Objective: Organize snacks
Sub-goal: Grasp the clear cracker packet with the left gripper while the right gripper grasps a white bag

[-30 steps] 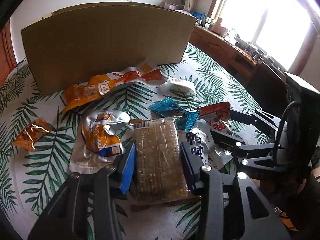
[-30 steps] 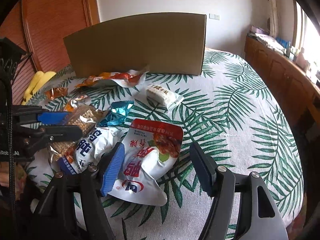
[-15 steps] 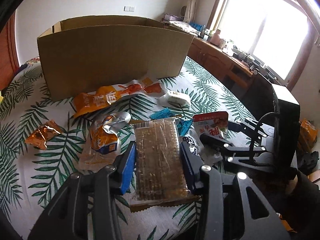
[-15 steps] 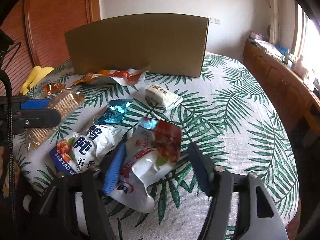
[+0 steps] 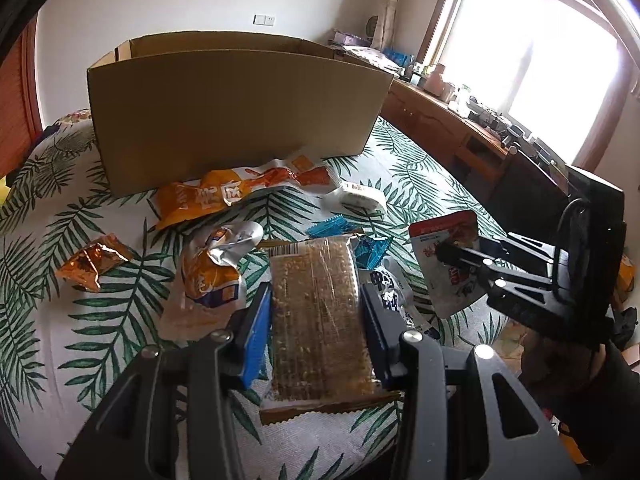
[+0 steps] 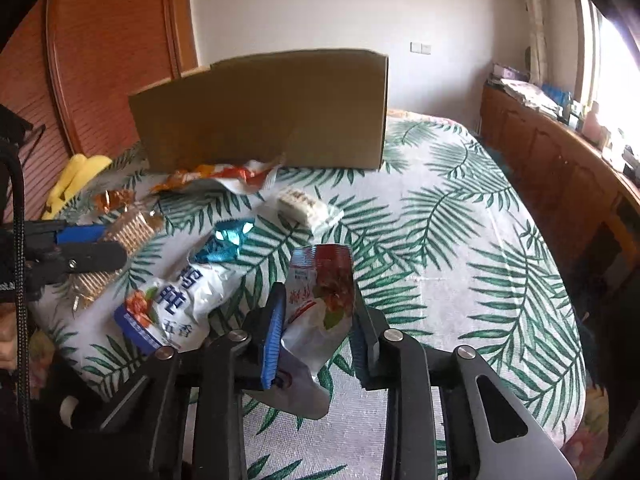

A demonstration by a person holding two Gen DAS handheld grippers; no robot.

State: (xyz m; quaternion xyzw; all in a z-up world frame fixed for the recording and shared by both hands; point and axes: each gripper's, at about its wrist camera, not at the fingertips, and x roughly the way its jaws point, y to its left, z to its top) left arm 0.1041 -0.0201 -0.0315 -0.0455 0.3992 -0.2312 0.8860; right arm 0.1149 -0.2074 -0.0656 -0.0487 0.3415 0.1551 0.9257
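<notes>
My left gripper [image 5: 316, 320] is shut on a clear pack of brown crisp bars [image 5: 316, 312] and holds it above the leaf-print table. My right gripper [image 6: 320, 320] is shut on a red and white pouch [image 6: 320, 304], lifted off the cloth; both also show in the left wrist view, gripper [image 5: 460, 256] and pouch [image 5: 448, 256]. An open cardboard box [image 5: 232, 108] stands at the back. The left gripper and its bar pack [image 6: 128, 236] show at the left of the right wrist view.
On the cloth lie a long orange bag [image 5: 240, 192], a crumpled orange and silver bag [image 5: 212, 272], a small orange wrapper [image 5: 92, 260], a white wrapped cake [image 5: 356, 200], blue wrappers [image 6: 224, 240] and a white and blue pouch [image 6: 176, 300]. Wooden cabinets [image 6: 560, 152] run along the right.
Both grippers have risen. The right jaws closed on the red and white pouch and lifted it off the table. The left gripper kept its hold on the bar pack.
</notes>
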